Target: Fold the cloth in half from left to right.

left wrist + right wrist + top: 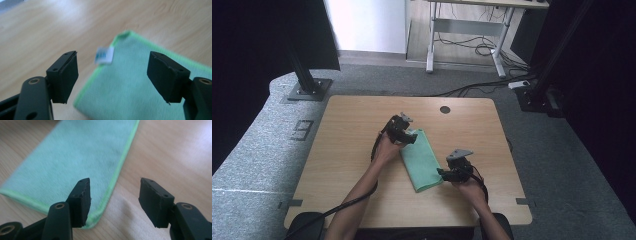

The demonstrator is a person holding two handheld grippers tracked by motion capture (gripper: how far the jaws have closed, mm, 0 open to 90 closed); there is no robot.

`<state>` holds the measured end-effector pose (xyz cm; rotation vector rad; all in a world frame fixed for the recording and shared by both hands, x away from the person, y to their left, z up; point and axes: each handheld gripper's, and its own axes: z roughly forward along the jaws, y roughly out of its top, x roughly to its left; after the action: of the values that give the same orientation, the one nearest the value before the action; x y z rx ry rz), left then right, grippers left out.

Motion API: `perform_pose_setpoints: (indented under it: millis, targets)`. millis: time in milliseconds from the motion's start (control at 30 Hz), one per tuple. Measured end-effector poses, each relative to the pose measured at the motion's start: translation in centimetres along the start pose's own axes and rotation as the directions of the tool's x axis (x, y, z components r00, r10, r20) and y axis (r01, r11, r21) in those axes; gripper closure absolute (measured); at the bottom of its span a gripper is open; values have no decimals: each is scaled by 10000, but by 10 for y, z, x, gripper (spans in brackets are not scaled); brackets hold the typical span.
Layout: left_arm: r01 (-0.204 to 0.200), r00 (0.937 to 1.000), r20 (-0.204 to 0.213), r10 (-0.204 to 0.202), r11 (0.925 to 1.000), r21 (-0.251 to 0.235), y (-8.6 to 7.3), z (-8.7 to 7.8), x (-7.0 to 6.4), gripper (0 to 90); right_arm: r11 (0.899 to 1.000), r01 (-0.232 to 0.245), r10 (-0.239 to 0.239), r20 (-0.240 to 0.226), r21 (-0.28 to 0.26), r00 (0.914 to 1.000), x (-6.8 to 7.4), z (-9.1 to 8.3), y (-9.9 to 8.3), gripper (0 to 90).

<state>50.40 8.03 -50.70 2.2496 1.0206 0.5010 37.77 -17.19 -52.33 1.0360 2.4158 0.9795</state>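
A folded green cloth is laid flat near the middle of the wooden table. The left gripper is held at its far end, jaws spread and empty, above a white label. The right gripper is held at the near corner, jaws likewise parted with nothing between them.

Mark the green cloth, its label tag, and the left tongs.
green cloth (422, 161), high view, middle of the folded panel.
label tag (104, 55), left gripper view, centre of the white tag.
left tongs (112, 75), left gripper view, midway between tips.
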Motion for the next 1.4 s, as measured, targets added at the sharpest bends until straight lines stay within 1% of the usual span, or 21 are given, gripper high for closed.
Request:
perform_pose_setpoints:
  millis: [33, 67, 100, 133, 200, 333, 433, 467, 567, 600, 700, 767, 867, 933, 1033, 1133, 1167, 1200, 1333, 1367, 1400]
  targets:
    - [0, 10000, 0, 0, 10000, 0, 0, 0, 0, 235, 9999, 16, -16, 0, 138, 10000, -1, 2, -1, 411]
    - [12, 10000, -80, -11, 9999, 161, -10, 0, 1, 230, 9996, 41, -41, 1, 280, 10000, -2, 4, -3, 409]
    - [12, 10000, -80, -11, 9999, 161, -10, 0, 1, 227, 9996, 41, -41, 1, 280, 10000, -2, 4, -3, 409]
    - [75, 9999, -154, -71, 9997, 212, -16, 0, 3, 223, 9988, 54, -52, -26, 478, 10000, -2, 5, -6, 406]
    - [196, 9997, -164, -192, 9995, 253, -22, -1, 7, 222, 9978, 118, -114, -64, 646, 9999, -3, 7, -9, 403]
    - [415, 9990, -156, -411, 9987, 288, -32, -4, 12, 222, 9981, 19, -7, -202, 610, 9998, -5, 7, -13, 401]
    - [505, 9986, -185, -499, 9981, 344, -37, -4, 13, 223, 9984, -49, 62, -224, 564, 9997, -5, 8, -14, 402]
    - [511, 9985, -242, -500, 9976, 473, -42, -3, 15, 223, 9984, -25, 36, -195, 556, 9998, -5, 8, -14, 402]
    - [606, 9978, -313, -591, 9970, 485, -46, -2, 16, 224, 9982, 59, -47, -199, 590, 9998, -3, 7, -14, 409]
    - [833, 9963, -258, -823, 9958, 391, -49, -2, 18, 224, 9981, 150, -134, -266, 590, 9996, 0, 7, -14, 417]
    - [835, 9961, -307, -825, 9960, 314, -49, -3, 17, 224, 9977, 321, -295, -432, 596, 9986, 5, 6, -14, 423]
    - [671, 9977, -126, -668, 9976, 182, -51, -8, 12, 225, 9969, 492, -466, -439, 609, 9980, 8, 6, -14, 425]
    - [389, 9992, 35, -390, 9988, 290, -55, -12, 4, 220, 9969, 504, -475, -479, 604, 9977, 10, 6, -14, 425]
    - [340, 9993, 148, -344, 9991, 243, -59, -16, -1, 220, 9971, 460, -429, -503, 606, 9978, 9, 6, -14, 422]
    - [271, 9987, 432, -277, 9995, 153, -66, -22, -8, 218, 9974, 386, -354, -532, 604, 9980, 8, 6, -14, 416]
    - [141, 9983, 558, -148, 9998, 122, -72, -27, -17, 215, 9978, 304, -271, -556, 588, 9981, 7, 6, -15, 409]
    - [141, 9983, 558, -148, 9998, 122, -72, -27, -17, 216, 9979, 283, -250, -558, 587, 9981, 7, 6, -15, 405]
    - [108, 9970, 765, -115, 9999, 100, -76, -30, -22, 216, 9980, 239, -205, -587, 583, 9981, 7, 7, -15, 402]
    - [11, 9950, 996, -16, 10000, 44, -84, -37, -36, 216, 9983, 118, -81, -648, 563, 9979, 5, 7, -16, 391]
    - [11, 9950, 996, -16, 10000, 44, -84, -37, -36, 216, 9983, 118, -81, -648, 563, 9979, 5, 7, -16, 391]
    - [-83, 9937, 1115, 81, 10000, 21, -87, -42, -44, 215, 9984, 94, -57, -678, 549, 9977, 4, 8, -16, 388]
